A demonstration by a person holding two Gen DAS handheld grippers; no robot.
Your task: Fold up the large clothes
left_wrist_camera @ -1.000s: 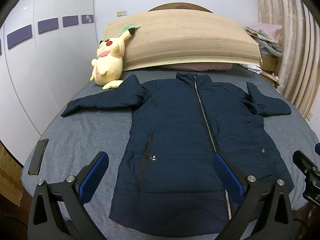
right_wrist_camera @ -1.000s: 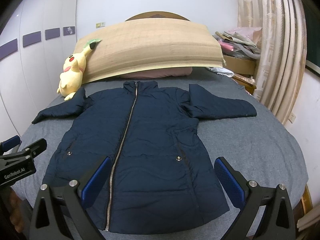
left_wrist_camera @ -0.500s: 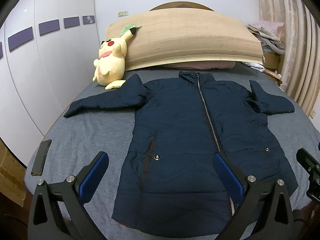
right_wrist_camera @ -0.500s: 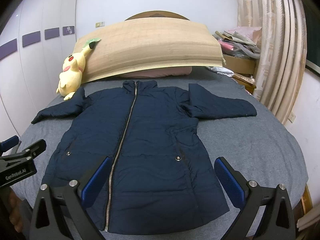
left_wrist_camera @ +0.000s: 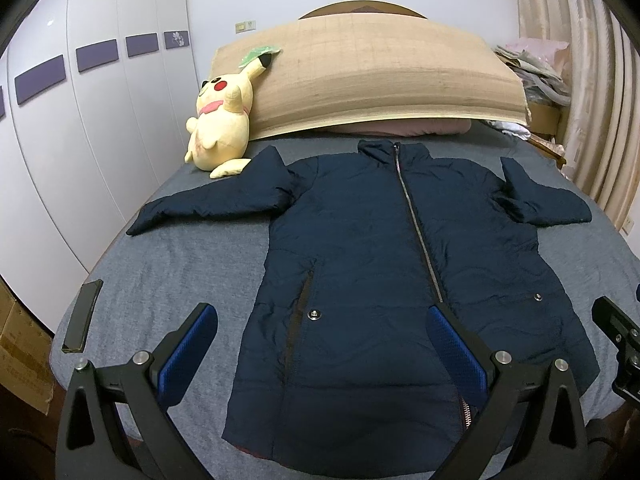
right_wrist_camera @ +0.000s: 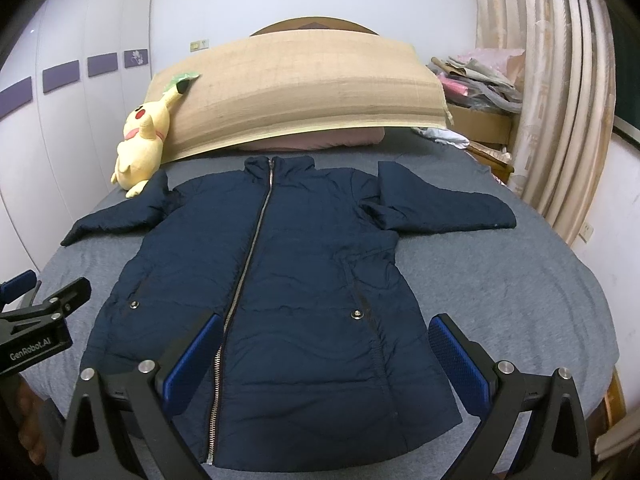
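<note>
A dark navy padded jacket (left_wrist_camera: pixel 372 264) (right_wrist_camera: pixel 280 280) lies flat and face up on the grey bed (left_wrist_camera: pixel 180 272) (right_wrist_camera: pixel 520 288), zipped shut, collar toward the headboard, both sleeves spread sideways. My left gripper (left_wrist_camera: pixel 322 334) hovers open above the hem's left half, blue pads wide apart with nothing between them. My right gripper (right_wrist_camera: pixel 326 342) is open too, held over the hem's right half. Each gripper shows at the edge of the other's view: the right one (left_wrist_camera: pixel 618 340), the left one (right_wrist_camera: pixel 44 312).
A yellow plush toy (left_wrist_camera: pixel 222 120) (right_wrist_camera: pixel 144 140) leans on a tan rolled mat (left_wrist_camera: pixel 372 76) (right_wrist_camera: pixel 300 88) at the headboard. A dark flat slab (left_wrist_camera: pixel 82 316) lies near the bed's left edge. Curtains (right_wrist_camera: pixel 560 112) and piled clutter (right_wrist_camera: pixel 476 76) stand on the right, white wardrobe doors (left_wrist_camera: pixel 80 140) on the left.
Both views have shifted slightly; the jacket sits a little farther right and lower in the left wrist view. The jacket itself has not moved, and both grippers stay open.
</note>
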